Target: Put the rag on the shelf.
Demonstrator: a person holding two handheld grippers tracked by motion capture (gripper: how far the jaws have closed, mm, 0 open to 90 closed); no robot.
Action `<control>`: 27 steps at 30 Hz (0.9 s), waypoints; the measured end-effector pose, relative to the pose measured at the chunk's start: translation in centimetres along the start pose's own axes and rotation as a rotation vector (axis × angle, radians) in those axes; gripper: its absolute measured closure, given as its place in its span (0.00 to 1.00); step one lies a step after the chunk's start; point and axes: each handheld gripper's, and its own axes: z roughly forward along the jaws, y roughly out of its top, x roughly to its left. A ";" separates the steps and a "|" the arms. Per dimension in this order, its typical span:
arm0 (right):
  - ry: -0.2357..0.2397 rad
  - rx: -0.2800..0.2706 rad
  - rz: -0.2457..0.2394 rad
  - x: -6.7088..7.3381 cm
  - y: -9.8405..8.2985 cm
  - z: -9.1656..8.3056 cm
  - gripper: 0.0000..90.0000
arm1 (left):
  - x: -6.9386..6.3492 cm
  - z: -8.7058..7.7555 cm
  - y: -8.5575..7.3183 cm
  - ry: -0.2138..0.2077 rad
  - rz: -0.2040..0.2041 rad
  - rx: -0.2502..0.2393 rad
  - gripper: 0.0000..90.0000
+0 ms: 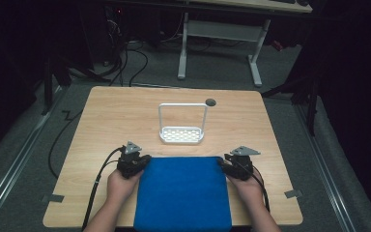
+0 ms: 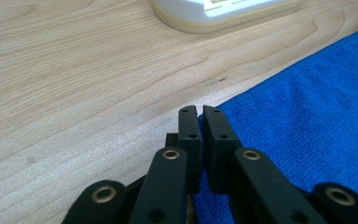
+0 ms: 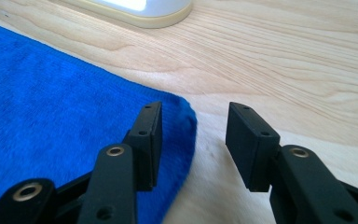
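A blue cloth (image 1: 182, 193) lies flat on the near middle of the wooden table (image 1: 111, 121). My left gripper (image 1: 144, 159) is at the cloth's far left corner. In the left gripper view the jaws (image 2: 199, 112) stand almost together, with a strip of the blue cloth (image 2: 307, 107) pinched between them. My right gripper (image 1: 226, 162) is at the far right corner. Its jaws (image 3: 195, 111) stand apart and straddle the rounded corner of the cloth (image 3: 51, 93), one over the fabric and one over bare wood.
A white rack (image 1: 181, 130) with a tall wire handle stands just beyond the cloth; its base (image 2: 214, 11) (image 3: 135, 9) shows in both gripper views. A small dark round spot (image 1: 210, 102) sits behind it. Cables trail off the table's left edge.
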 end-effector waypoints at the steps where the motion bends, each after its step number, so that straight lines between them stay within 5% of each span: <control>1: -0.003 0.009 -0.006 0.1 0.1 0.3 0.65 | 0.0 0.0 0.0 0.000 0.000 0.000 0.96; 9: -0.016 0.066 -0.025 0.1 1.0 0.8 0.98 | 0.3 -0.1 -0.1 -0.018 -0.020 0.001 0.97; 14: -0.030 0.028 -0.047 0.6 0.6 0.6 0.99 | 0.2 -0.2 -0.1 -0.022 -0.013 -0.007 0.97; 27: 0.012 -0.168 -0.036 1.6 0.8 -2.8 0.99 | -0.4 -3.7 0.2 -0.027 0.003 -0.192 0.97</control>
